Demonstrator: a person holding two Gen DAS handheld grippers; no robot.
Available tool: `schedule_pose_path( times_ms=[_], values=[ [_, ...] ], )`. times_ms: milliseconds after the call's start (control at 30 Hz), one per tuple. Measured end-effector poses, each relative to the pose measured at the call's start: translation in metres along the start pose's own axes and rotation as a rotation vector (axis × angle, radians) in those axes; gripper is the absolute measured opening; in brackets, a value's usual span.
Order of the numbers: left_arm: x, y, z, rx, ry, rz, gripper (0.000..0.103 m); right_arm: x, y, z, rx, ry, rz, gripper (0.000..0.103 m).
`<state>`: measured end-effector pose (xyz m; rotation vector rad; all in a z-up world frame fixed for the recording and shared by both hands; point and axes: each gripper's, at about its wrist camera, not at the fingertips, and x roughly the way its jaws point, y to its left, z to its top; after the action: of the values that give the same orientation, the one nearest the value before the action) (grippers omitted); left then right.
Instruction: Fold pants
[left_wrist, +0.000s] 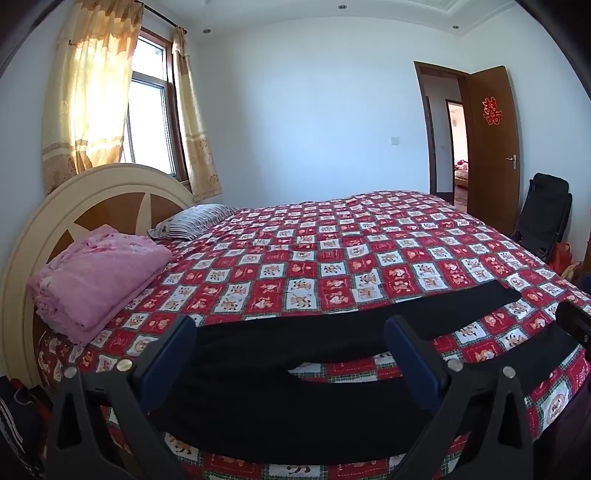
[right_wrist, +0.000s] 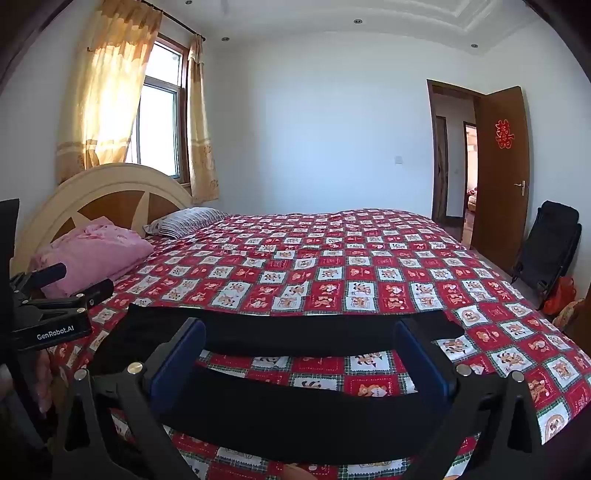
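Black pants (left_wrist: 295, 402) lie spread flat along the near edge of the bed, their two legs running to the right with a strip of bedspread between them. They also show in the right wrist view (right_wrist: 295, 410). My left gripper (left_wrist: 291, 336) is open, its blue-padded fingers (left_wrist: 173, 354) wide apart above the waist end. My right gripper (right_wrist: 299, 339) is open, its fingers (right_wrist: 421, 354) wide apart above the legs. The left gripper (right_wrist: 70, 288) also shows at the left of the right wrist view.
The bed has a red and white checked bedspread (left_wrist: 332, 258). A folded pink blanket (left_wrist: 96, 280) and a striped pillow (left_wrist: 192, 221) lie by the headboard (left_wrist: 110, 195). A black folding chair (left_wrist: 543, 218) stands by the open door (left_wrist: 491, 147).
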<state>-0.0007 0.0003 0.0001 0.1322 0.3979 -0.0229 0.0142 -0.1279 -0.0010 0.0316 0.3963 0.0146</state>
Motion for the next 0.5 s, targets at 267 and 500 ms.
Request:
schedule_pose_path(
  times_ms=[267,500],
  values=[
    [0.007,-0.003,-0.001,-0.005,0.030,-0.007,0.103,0.001,0.000,0.000,0.000,-0.003,-0.001,0.102],
    [0.009,-0.004,-0.002,-0.008,0.027,-0.006,0.103,0.003,0.002,-0.001,0.002,0.003,-0.005,0.102]
  ],
)
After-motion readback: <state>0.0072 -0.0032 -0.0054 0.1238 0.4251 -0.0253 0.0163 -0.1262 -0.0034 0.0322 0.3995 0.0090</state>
